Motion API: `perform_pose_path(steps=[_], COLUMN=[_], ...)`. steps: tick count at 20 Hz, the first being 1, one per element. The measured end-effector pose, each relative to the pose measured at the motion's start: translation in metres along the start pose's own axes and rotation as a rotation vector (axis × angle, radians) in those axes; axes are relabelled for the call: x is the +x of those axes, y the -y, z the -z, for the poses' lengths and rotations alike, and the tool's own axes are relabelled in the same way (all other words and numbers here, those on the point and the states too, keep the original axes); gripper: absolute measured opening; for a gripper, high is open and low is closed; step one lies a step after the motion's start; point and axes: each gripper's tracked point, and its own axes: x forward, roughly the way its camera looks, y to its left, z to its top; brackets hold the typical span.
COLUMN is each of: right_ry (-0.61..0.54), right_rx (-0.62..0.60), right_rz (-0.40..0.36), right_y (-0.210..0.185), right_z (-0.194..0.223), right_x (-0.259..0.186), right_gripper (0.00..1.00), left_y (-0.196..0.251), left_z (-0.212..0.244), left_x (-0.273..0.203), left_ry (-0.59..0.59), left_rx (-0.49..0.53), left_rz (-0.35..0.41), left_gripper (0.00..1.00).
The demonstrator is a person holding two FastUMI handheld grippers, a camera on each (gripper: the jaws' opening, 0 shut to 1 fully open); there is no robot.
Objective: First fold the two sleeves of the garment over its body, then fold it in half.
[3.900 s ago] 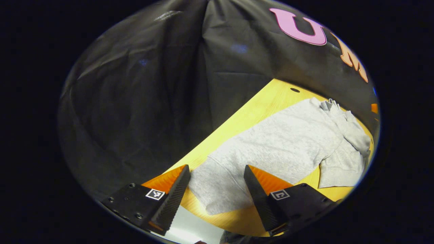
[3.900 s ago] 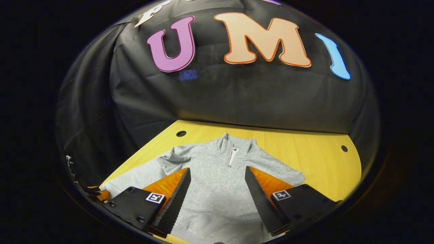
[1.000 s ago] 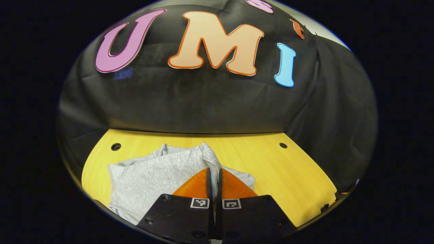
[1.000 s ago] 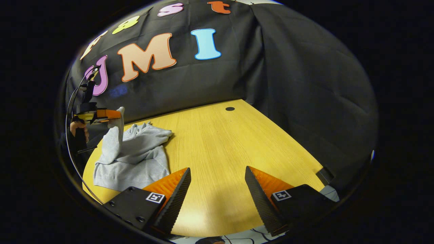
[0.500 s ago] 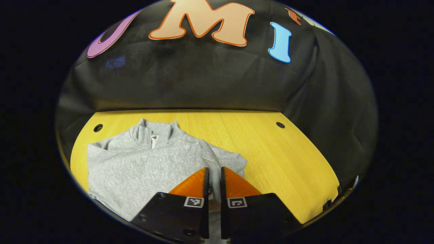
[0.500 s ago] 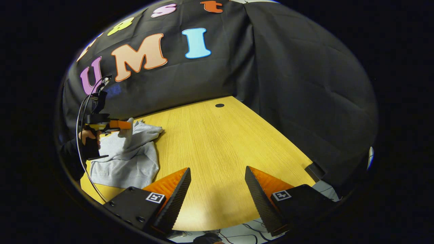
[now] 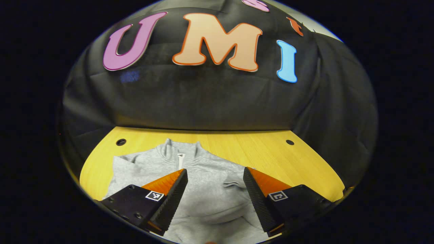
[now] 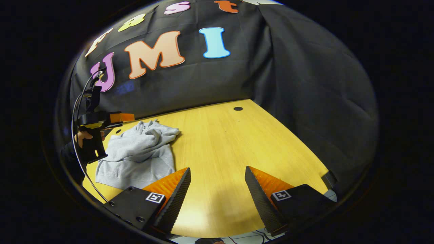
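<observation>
A grey sweatshirt [image 7: 206,193] with a short zip collar lies on the yellow wooden table [image 7: 264,154]. Both its sleeves are folded over its body. My left gripper [image 7: 214,176] hangs open just above its chest, nothing between the fingers. In the right gripper view the same sweatshirt [image 8: 139,154] lies at the table's left, with the left gripper [image 8: 126,117] and the hand holding it hovering over its far side. My right gripper [image 8: 217,176] stands open over bare table [image 8: 230,149], apart from the garment.
Black cloth walls close the booth behind and to the right. Round holes [image 7: 290,142] [image 7: 120,142] sit near the table's back corners. Bare wood stretches to the right of the sweatshirt. A cable [image 8: 76,112] trails from the left gripper.
My left gripper carried the sleeve across the body, then opened and let it drop onto the chest. The right gripper stayed open off to the side.
</observation>
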Motion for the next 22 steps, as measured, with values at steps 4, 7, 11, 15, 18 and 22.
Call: perform_pose_path(steps=[4, 7, 11, 15, 18, 22], right_ry=[-0.018, -0.017, -0.021, -0.056, -0.098, -0.165], right_rx=[-0.044, -0.066, -0.108, -0.154, -0.170, -0.185], right_rz=[-0.078, -0.128, -0.160, -0.135, -0.127, -0.122], right_y=[-0.044, -0.078, -0.114, -0.124, -0.125, -0.129], right_z=[-0.002, -0.009, -0.011, 0.006, 0.025, 0.055], right_x=[0.024, 0.039, 0.054, 0.066, 0.069, 0.068], right_gripper=[0.99, 0.99, 0.99, 0.96, 0.99, 0.99], left_y=[-0.061, -0.112, -0.177, -0.213, -0.216, -0.214], left_z=[-0.006, -0.003, 0.021, 0.071, 0.121, 0.175], left_x=[-0.036, -0.065, -0.104, -0.141, -0.157, -0.166], left_ry=[0.034, 0.049, 0.023, -0.054, -0.143, -0.252], left_rx=[-0.037, -0.051, -0.019, -0.021, -0.048, -0.042], left_rz=[-0.080, -0.157, -0.266, -0.322, -0.312, -0.296], left_gripper=[0.95, 0.95, 0.95, 0.95, 0.95, 0.96])
